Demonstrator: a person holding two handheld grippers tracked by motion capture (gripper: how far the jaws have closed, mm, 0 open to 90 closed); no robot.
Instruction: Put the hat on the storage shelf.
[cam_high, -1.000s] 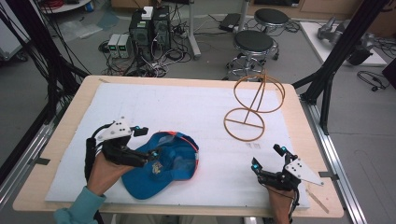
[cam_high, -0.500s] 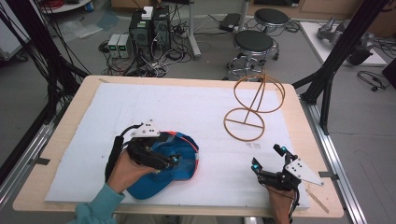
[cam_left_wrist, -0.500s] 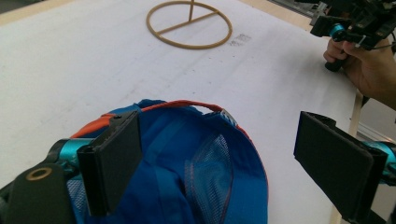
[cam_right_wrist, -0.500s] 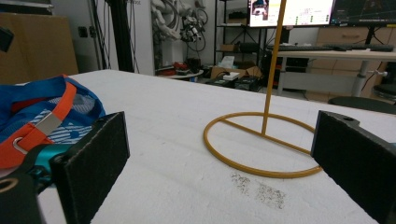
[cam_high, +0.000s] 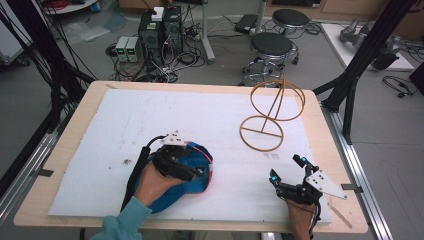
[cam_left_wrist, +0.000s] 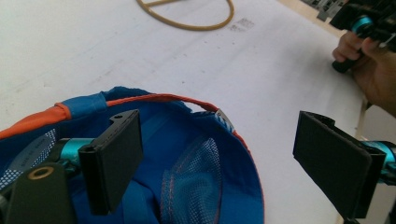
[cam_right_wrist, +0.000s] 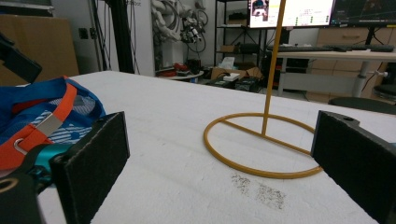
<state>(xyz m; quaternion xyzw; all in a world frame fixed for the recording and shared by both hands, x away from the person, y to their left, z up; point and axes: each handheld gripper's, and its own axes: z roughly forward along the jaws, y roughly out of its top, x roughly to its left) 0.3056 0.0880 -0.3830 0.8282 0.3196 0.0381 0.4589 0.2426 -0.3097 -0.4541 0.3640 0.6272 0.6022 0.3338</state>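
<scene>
Left gripper (cam_left_wrist: 215, 163) jaws apart over blue cap (cam_high: 192, 170); close on rim at 12 o'clock. Right gripper (cam_high: 287, 170) jaws apart, idle.

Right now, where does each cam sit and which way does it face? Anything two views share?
High view: above the person's side of the table, looking forward and down; both forearms and hands, the left gripper over the cap, the right gripper.
Left gripper view: on the left gripper, looking into the cap between open jaws; the other hand beyond.
Right gripper view: on the right gripper, low along the table toward the stand; its jaws open.
Shared: cap and stand appear in all three.
</scene>
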